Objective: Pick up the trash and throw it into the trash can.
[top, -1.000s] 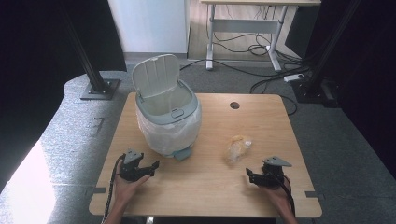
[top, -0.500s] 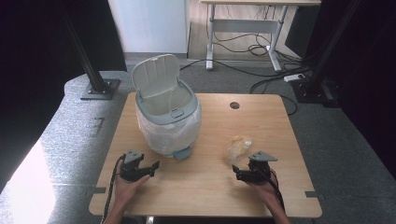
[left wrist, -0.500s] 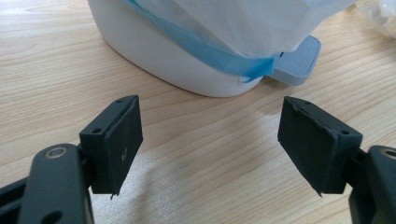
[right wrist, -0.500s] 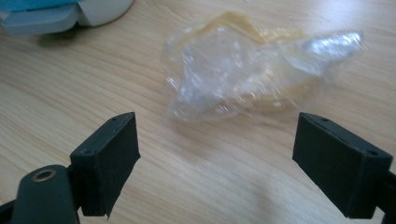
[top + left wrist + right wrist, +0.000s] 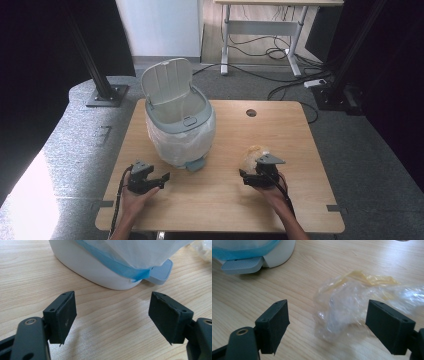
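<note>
My right claw [image 5: 325, 323], jaws spread, faced the crumpled plastic wrapper [image 5: 352, 307] lying just ahead between them; my left claw [image 5: 112, 315], also spread, sat farther off by the pedal bin [image 5: 181, 125].

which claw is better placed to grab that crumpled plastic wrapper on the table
The right claw: it sits open right at the wrapper, which lies between its jaws. The left claw is over by the bin.

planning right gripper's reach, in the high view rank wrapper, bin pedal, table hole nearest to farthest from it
1. wrapper, just ahead of the right gripper
2. bin pedal, off to its left
3. table hole, far edge, straight ahead
</note>
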Demonstrator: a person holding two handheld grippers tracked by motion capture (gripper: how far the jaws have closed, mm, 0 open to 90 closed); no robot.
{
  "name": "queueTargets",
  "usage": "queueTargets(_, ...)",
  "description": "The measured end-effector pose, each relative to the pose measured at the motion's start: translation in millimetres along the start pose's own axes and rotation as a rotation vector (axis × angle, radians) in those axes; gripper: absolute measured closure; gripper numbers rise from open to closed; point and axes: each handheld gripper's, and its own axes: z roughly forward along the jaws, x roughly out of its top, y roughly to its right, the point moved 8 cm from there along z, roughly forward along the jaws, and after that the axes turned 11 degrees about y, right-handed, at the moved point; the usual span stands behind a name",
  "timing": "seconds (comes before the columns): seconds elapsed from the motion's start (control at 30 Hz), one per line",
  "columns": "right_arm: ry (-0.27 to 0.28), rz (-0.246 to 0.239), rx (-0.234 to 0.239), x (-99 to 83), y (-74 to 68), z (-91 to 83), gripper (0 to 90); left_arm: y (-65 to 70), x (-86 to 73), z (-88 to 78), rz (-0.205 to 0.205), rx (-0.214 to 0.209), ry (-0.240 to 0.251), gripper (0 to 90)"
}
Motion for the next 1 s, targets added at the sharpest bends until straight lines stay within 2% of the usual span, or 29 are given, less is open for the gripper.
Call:
queueTargets(0.23,-0.032,-0.012,-0.010,-1.7,-1.2,18.3,22.4,-0.6,-2.0,1.2,-0.003,-0.009,-0.011,22.6)
queueTargets(0.4,-0.047,-0.039,-0.030,-6.9,-0.5,29.7,30.1,-2.7,-2.2,1.1,-0.024,-0.018,-0.009,22.7)
queueTargets(0.43,-0.062,-0.056,-0.042,-9.6,-0.9,33.2,35.3,-4.0,-2.0,0.6,-0.032,-0.019,-0.006,22.7)
queueTargets(0.47,-0.062,-0.056,-0.042,-9.6,-0.9,33.2,35.3,-4.0,-2.0,0.6,-0.032,-0.019,-0.006,22.7)
queueTargets(0.53,-0.089,-0.074,-0.063,-14.4,-0.1,37.3,40.8,-5.1,-2.1,0.4,-0.037,-0.020,-0.006,22.8)
queueTargets(0.63,-0.092,-0.089,-0.086,-15.9,0.6,39.4,46.3,-5.8,-2.5,0.3,-0.040,-0.020,-0.007,22.8)
queueTargets(0.7,-0.102,-0.108,-0.089,-16.7,0.6,39.7,55.2,-6.1,-2.8,0.4,-0.042,-0.021,-0.008,22.8)
queueTargets(0.73,-0.102,-0.108,-0.089,-16.7,0.6,39.7,55.2,-6.1,-2.8,0.4,-0.042,-0.021,-0.008,22.9)
queueTargets(0.77,-0.100,-0.110,-0.084,-15.6,1.6,39.0,61.4,-6.1,-2.8,0.4,-0.043,-0.021,-0.008,22.9)
queueTargets(0.83,-0.097,-0.109,-0.080,-14.6,2.5,38.1,64.3,-6.4,-2.7,0.4,-0.045,-0.021,-0.007,22.9)
queueTargets(0.9,-0.060,-0.093,-0.077,-8.1,6.7,32.8,71.7,-7.2,-2.5,0.1,-0.047,-0.021,-0.005,22.9)
queueTargets(1.0,-0.029,-0.071,-0.072,-2.5,10.7,26.6,74.0,-8.4,-2.4,-0.1,-0.049,-0.020,-0.005,23.0)
